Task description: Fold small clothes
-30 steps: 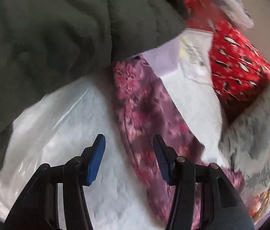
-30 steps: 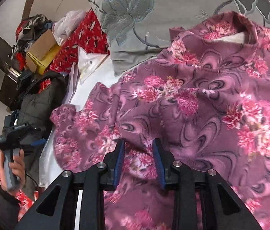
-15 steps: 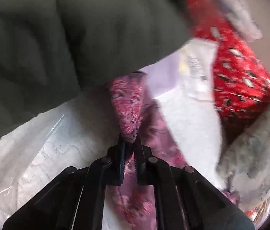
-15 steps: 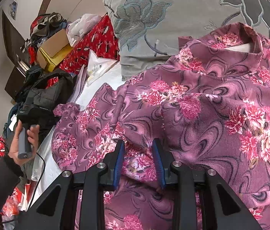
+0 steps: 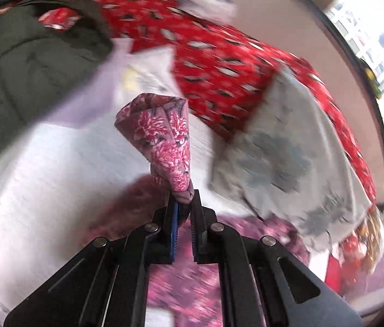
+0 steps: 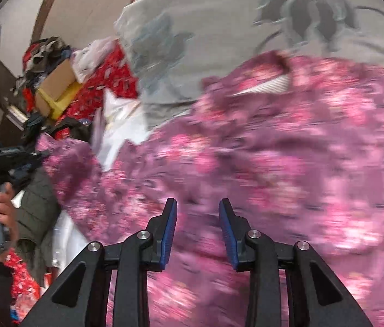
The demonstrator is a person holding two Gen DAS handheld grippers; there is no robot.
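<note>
Between the pressed-together pads of the left gripper (image 5: 183, 204) a sleeve cuff of the purple floral garment (image 6: 273, 163) is pinched and lifted off the white bedsheet (image 5: 55, 177). Right gripper (image 6: 197, 204) hovers spread over the blurred garment, nothing visibly between. No legible writing anywhere.

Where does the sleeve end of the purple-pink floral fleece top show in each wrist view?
Left wrist: the sleeve end stands at centre, pinched in the shut left gripper.
Right wrist: it sits at the left edge, beside the person's hand; the right gripper hangs open over the top's body.
Shared landmark: grey flower-embroidered cushion.
</note>
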